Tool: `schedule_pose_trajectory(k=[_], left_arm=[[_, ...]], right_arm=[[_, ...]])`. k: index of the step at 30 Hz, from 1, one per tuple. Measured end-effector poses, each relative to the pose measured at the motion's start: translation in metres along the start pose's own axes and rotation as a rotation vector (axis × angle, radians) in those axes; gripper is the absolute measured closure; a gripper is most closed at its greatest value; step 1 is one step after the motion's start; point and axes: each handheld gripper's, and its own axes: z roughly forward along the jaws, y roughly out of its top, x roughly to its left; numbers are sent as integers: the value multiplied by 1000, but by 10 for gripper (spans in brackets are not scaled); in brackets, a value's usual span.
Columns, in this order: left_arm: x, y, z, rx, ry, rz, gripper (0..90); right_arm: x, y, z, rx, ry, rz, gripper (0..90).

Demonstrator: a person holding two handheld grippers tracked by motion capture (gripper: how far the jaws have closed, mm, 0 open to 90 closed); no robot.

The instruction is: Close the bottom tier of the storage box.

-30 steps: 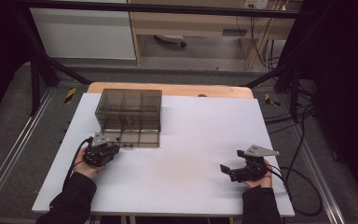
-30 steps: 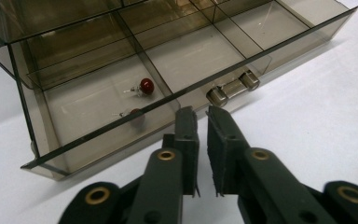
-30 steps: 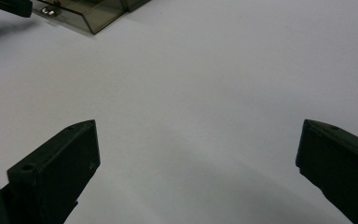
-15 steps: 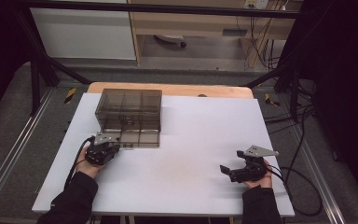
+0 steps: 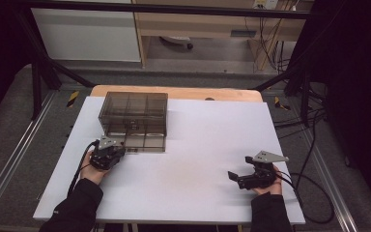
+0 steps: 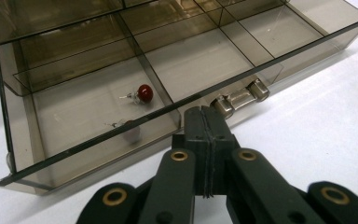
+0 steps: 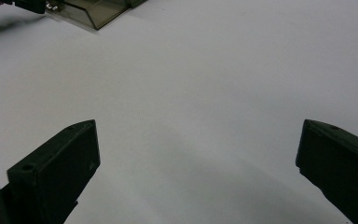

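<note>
Now the left gripper [image 6: 204, 123] is seen pressed shut, its jaws just closed beside the drawer [image 6: 121, 135] handle [image 6: 240, 98] at one o'clock, nothing pinched, while the right gripper [image 7: 198, 154] is held wide.

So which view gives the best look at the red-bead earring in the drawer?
The left gripper view: the red-bead earring lies close up in a compartment of the pulled-out drawer, bead and pin distinct. In the high view the drawer is small and the earring too tiny to tell. The right gripper view catches just a drawer corner.
</note>
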Motion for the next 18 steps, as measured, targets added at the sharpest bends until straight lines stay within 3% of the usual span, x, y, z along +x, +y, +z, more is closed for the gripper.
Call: schedule_pose_trajectory(k=[18], left_arm=[[3,8,10,-13,20,-10,894]], right_arm=[[0,0,1,5,2,0,2]])
